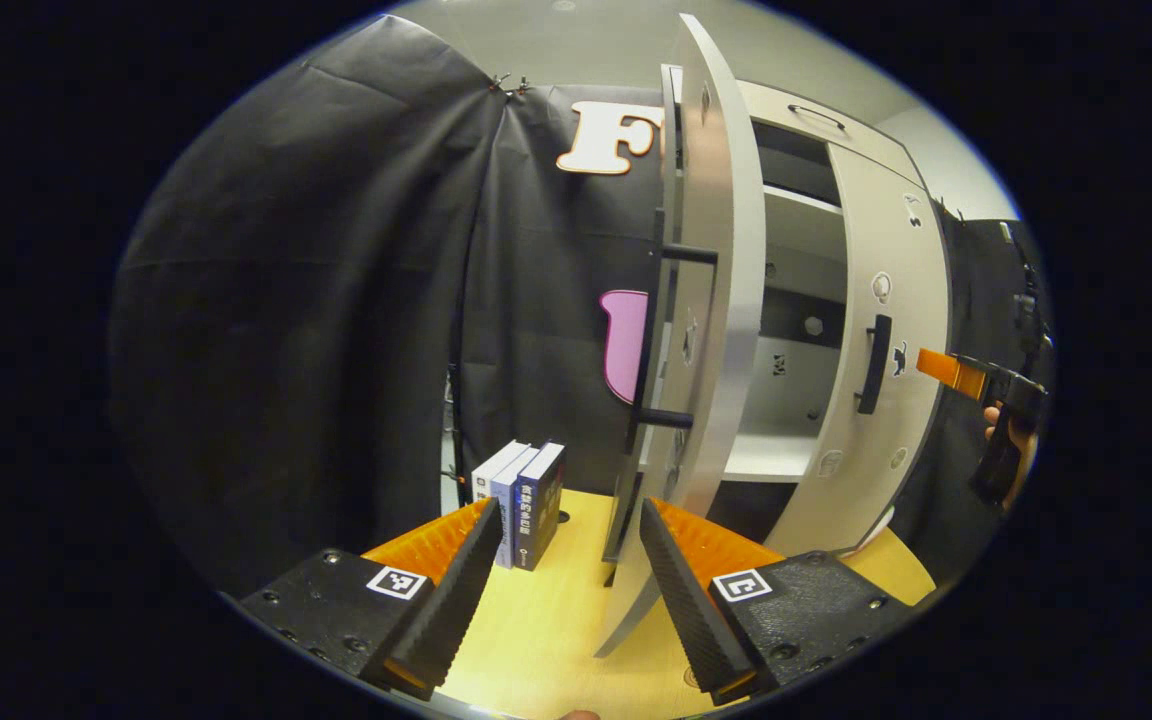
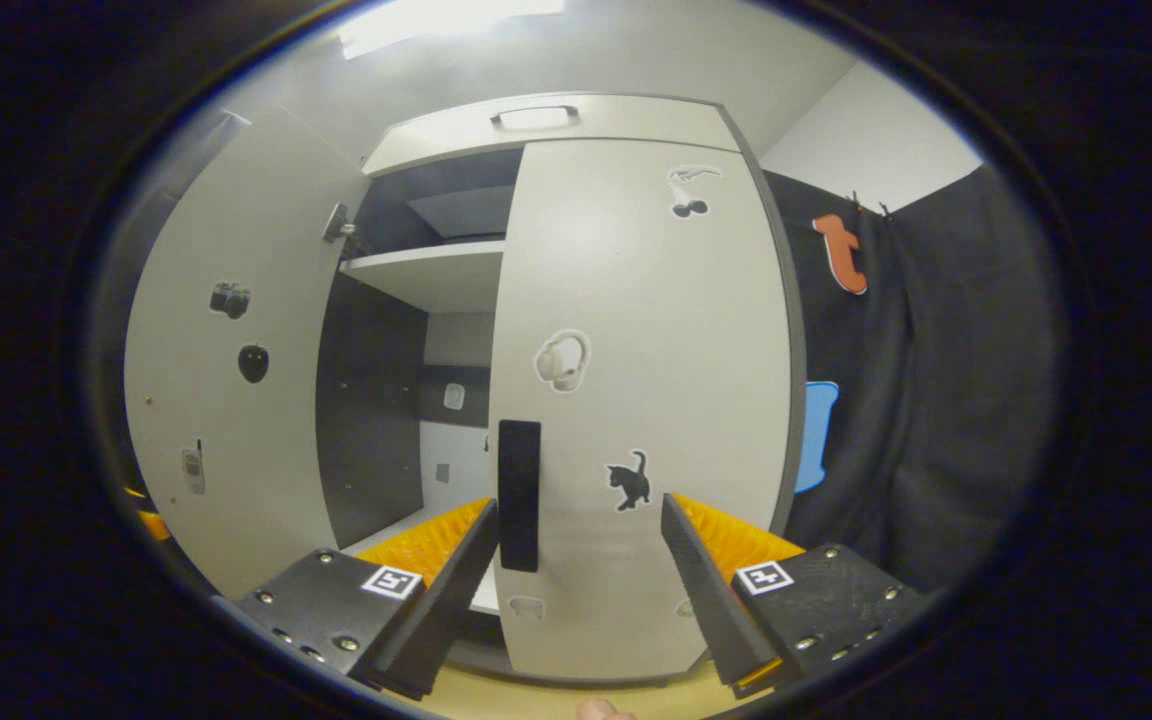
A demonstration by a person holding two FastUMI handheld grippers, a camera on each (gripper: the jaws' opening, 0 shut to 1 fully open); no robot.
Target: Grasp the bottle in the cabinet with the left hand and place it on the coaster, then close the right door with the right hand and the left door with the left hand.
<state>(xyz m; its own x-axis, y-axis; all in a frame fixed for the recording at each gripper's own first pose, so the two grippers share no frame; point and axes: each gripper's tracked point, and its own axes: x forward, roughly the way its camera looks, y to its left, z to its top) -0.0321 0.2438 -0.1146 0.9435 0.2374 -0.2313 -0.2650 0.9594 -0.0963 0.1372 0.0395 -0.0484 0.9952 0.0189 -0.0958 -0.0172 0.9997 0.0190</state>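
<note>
The right door [image 2: 636, 400] is nearly closed over the cabinet [image 2: 536, 120], its black handle [image 2: 519, 495] just ahead of the right gripper [image 2: 576, 545], whose fingers stand wide and hold nothing. The left door [image 1: 711, 300] stands open, edge-on before the left gripper [image 1: 564, 550], fingers also wide and empty. Books [image 1: 521, 500] stand on the desk [image 1: 546, 620] beside that door. No bottle or coaster can be made out.
</note>
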